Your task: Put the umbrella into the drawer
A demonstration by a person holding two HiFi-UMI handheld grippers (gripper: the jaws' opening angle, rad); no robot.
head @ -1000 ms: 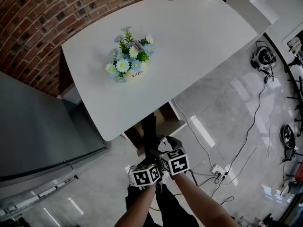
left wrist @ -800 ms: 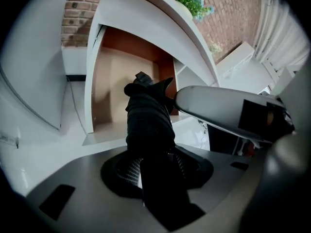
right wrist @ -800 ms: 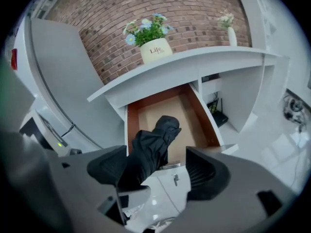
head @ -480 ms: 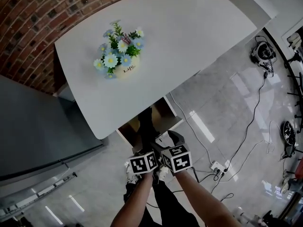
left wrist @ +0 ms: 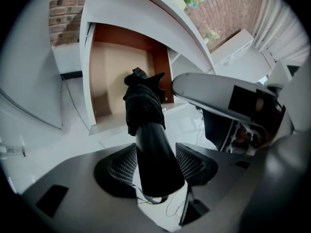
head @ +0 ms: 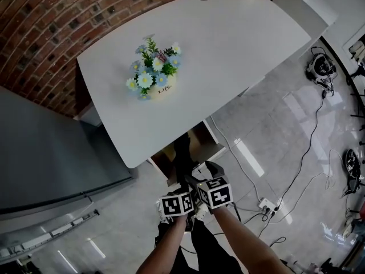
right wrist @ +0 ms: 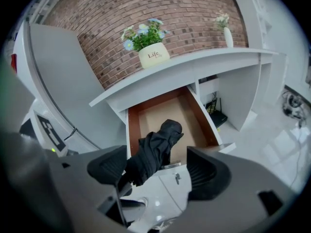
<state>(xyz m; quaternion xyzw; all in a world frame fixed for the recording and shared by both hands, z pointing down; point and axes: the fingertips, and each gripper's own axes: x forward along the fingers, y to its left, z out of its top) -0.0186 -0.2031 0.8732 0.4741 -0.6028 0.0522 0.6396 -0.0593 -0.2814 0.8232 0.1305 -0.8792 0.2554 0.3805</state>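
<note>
**Folded Black Umbrella Hanging Over the Open Drawer**

The umbrella point(head: 181, 158) is showing as a compact, fully folded one, all black. Its fabric is bunching in loose, crumpled folds around the shaft, and its smooth, rounded black handle point(left wrist: 156, 166) is widening toward the near end. In the head view it is reaching from the two tools toward the open drawer point(head: 201, 137) under the front edge of the white tabletop point(head: 228, 50).

The left tool point(left wrist: 155, 161) is opening its jaws. The handle is standing between the two ribbed pads point(left wrist: 121, 164), which are sitting close on either side of it without clamping it. In the left gripper view the umbrella's far end is lying over the pale wooden bottom of the drawer point(left wrist: 112, 72). Whether it is resting on that bottom I cannot tell.

The right tool point(right wrist: 160, 169) is holding its jaws wide apart. The crumpled fabric part of the umbrella point(right wrist: 155, 154) is passing between them, close to the left-hand jaw and well clear of the other. Beyond it the drawer point(right wrist: 160, 111) is showing reddish-brown side walls.

On the tabletop a white pot of blue and white flowers point(head: 155, 76) is standing well back from the drawer. A brick wall point(head: 45, 16) is running behind the tabletop, and a glossy grey floor point(head: 274, 136) is spreading below it.
</note>
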